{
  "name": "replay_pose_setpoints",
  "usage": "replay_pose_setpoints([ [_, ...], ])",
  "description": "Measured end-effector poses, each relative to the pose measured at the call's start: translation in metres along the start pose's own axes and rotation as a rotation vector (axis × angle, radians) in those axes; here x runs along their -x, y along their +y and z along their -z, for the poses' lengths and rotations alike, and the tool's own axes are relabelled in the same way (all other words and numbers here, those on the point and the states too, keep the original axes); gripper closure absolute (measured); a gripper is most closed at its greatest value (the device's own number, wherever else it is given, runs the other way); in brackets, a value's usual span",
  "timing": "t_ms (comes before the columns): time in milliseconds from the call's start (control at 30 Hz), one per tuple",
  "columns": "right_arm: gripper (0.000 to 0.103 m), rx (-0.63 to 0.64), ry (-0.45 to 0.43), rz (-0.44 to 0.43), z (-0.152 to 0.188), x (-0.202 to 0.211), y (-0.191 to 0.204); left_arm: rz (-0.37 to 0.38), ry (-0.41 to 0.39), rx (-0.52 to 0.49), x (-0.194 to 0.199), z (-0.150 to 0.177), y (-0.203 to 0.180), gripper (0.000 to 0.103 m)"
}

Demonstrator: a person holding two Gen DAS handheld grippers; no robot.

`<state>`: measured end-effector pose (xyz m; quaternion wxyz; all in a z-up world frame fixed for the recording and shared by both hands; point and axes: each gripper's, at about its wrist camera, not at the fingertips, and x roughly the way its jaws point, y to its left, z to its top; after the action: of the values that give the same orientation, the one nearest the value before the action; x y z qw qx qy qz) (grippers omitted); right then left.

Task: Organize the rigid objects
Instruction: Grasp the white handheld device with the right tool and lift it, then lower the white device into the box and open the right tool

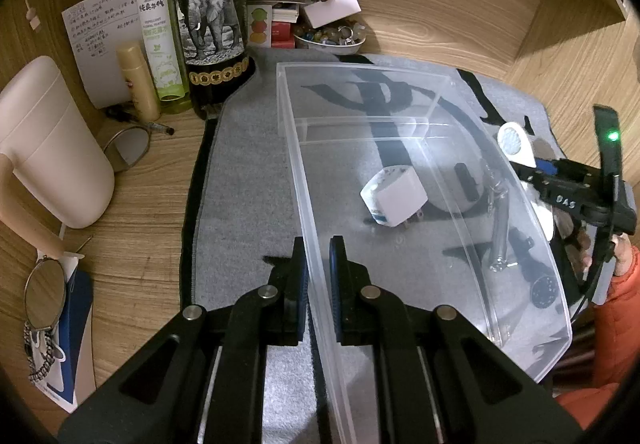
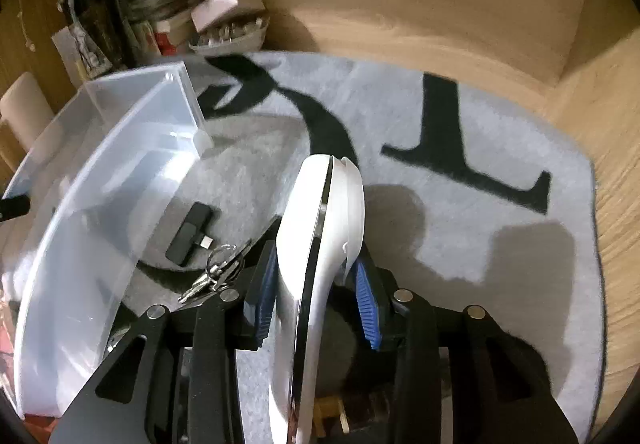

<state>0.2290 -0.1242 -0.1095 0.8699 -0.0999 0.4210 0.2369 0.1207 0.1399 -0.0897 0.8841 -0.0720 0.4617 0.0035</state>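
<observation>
Your left claw (image 1: 318, 276) is pressed together on the near wall of the clear plastic bin (image 1: 424, 103), pinching that thin wall between its pads. That hold looks meant to steady the bin on the grey mat (image 1: 240, 171) so it does not slide while things go in.

Your right claw (image 2: 316, 284) has a white, chrome-edged gadget (image 2: 320, 228) standing on edge between its blue pads (image 2: 267, 284). The left pad lies against the gadget's side; whether the right pad presses it you cannot tell from here, so the pinch may not be firm. In the left view the same gadget (image 1: 516, 141) hangs just beyond the bin's far wall, outside it.

Inside the bin lies a white plug adapter (image 1: 394, 201). A small black dongle (image 2: 190, 234) and a bunch of keys (image 2: 218, 272) lie on the mat just beside the bin's outer wall, near your right claw; they seem to be waiting their turn.

The likely next step is to lift the gadget over the wall. It is smooth and rounded, so it could twist or slip in a light pinch. The counter's back corner is crowded with bottles (image 1: 208, 15) and papers, well apart from the work.
</observation>
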Motion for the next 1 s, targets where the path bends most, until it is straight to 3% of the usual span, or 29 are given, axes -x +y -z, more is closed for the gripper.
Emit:
replay_pose_setpoints([
  [533,0.071,-0.002,-0.232,-0.007,-0.031,0.075,0.004,-0.001,-0.001,0.000,0.000,0.000,-0.001,0.093],
  [1000,0.071,0.118,-0.387,-0.147,-0.049,0.122,0.065,-0.002,-0.002,0.000,0.000,0.000,-0.001,0.093],
])
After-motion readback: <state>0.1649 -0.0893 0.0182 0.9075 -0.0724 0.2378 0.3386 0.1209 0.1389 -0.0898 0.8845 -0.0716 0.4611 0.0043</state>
